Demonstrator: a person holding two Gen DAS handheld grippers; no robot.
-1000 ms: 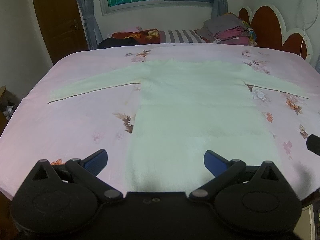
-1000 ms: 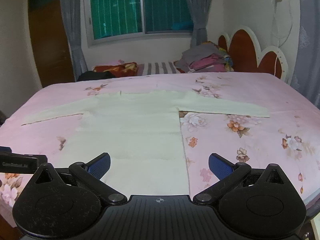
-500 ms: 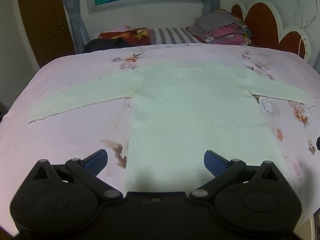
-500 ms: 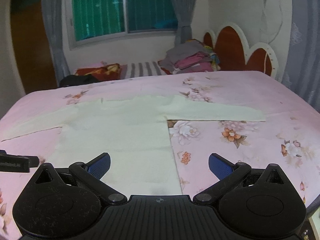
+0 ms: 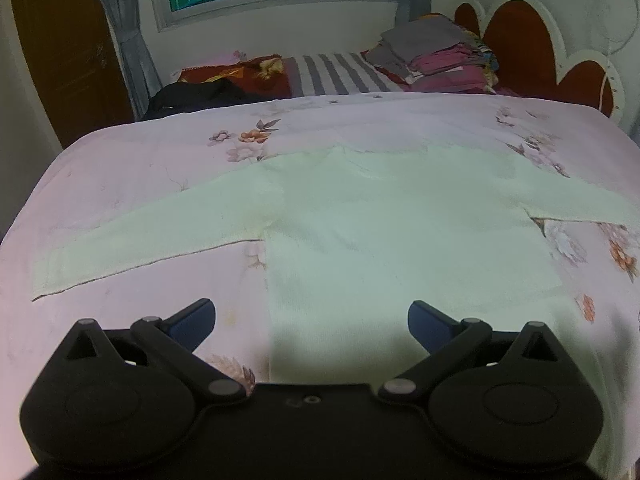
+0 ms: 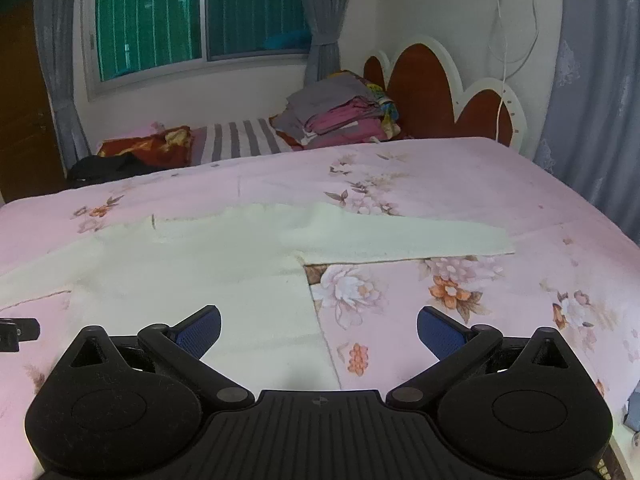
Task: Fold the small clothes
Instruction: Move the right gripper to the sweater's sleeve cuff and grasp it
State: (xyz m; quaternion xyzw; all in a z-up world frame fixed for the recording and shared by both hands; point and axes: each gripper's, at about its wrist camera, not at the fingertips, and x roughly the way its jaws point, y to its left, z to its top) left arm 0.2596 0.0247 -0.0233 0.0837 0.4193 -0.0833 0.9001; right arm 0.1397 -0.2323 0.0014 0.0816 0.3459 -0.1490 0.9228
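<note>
Left wrist view: we see the left gripper (image 5: pixel 310 320) with its blue-padded fingers (image 5: pixel 192 320) spread wide, holding nothing. It hangs above the near part of a pale cream long-sleeved top (image 5: pixel 392 232), which lies flat on the pink floral bedsheet (image 5: pixel 120 176). The top's body runs toward us and passes under the gap between the fingers; the body's left edge falls between them. Both sleeves stretch out sideways, the left one (image 5: pixel 152 236) angling down toward the bed's edge. At the far side we note a striped pillow (image 5: pixel 332 74), a stack of folded clothes (image 5: pixel 436 56), a dark garment (image 5: pixel 196 94) and a red scalloped headboard (image 5: pixel 516 40).

Right wrist view: the right gripper (image 6: pixel 319 330) also stands wide apart and empty, above the top's (image 6: pixel 192 276) right side. The body's right edge runs between the fingers, the left pad (image 6: pixel 200 328) over cloth, the right pad over bare sheet (image 6: pixel 500 184). The right sleeve (image 6: pixel 400 240) lies straight out, flat on the floral print. A black part of the other tool (image 6: pixel 18 330) shows at the frame's left edge. Behind, we note the window (image 6: pixel 192 16) and grey curtains (image 6: pixel 324 12).
</note>
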